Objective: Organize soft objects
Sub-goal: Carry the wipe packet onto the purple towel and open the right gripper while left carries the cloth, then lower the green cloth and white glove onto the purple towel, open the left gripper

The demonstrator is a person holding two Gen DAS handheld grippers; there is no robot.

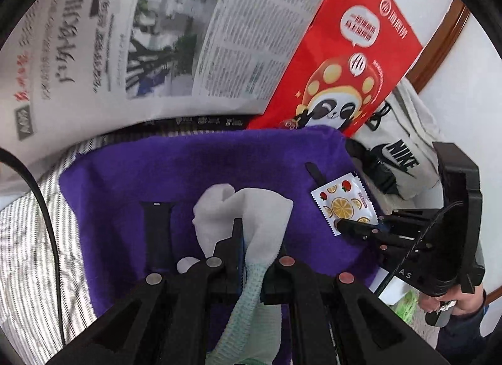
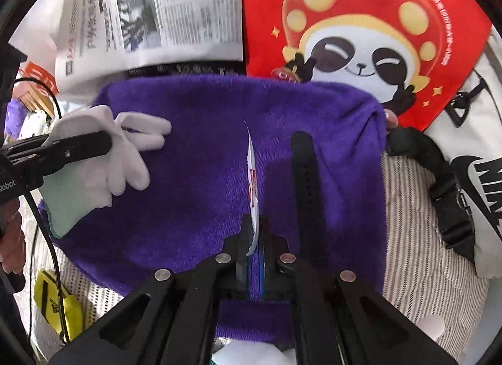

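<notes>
A purple towel (image 1: 175,173) lies spread on the striped bed; it also shows in the right wrist view (image 2: 204,145). My left gripper (image 1: 254,249) is shut on a white glove with a pale green cuff (image 1: 251,208) and holds it over the towel; the glove also shows at the left of the right wrist view (image 2: 94,170). My right gripper (image 2: 255,233) is shut on a small fruit-print sachet (image 2: 252,177), seen edge-on; the sachet's face shows in the left wrist view (image 1: 343,205). A black watch strap (image 2: 306,173) lies on the towel beside it.
A newspaper (image 1: 141,35) and a red panda-print bag (image 2: 360,35) lie behind the towel. A white Nike bag (image 2: 483,183) with a black strap (image 2: 439,177) lies at the right. A yellow item (image 2: 53,302) sits at the lower left on the striped sheet (image 2: 417,255).
</notes>
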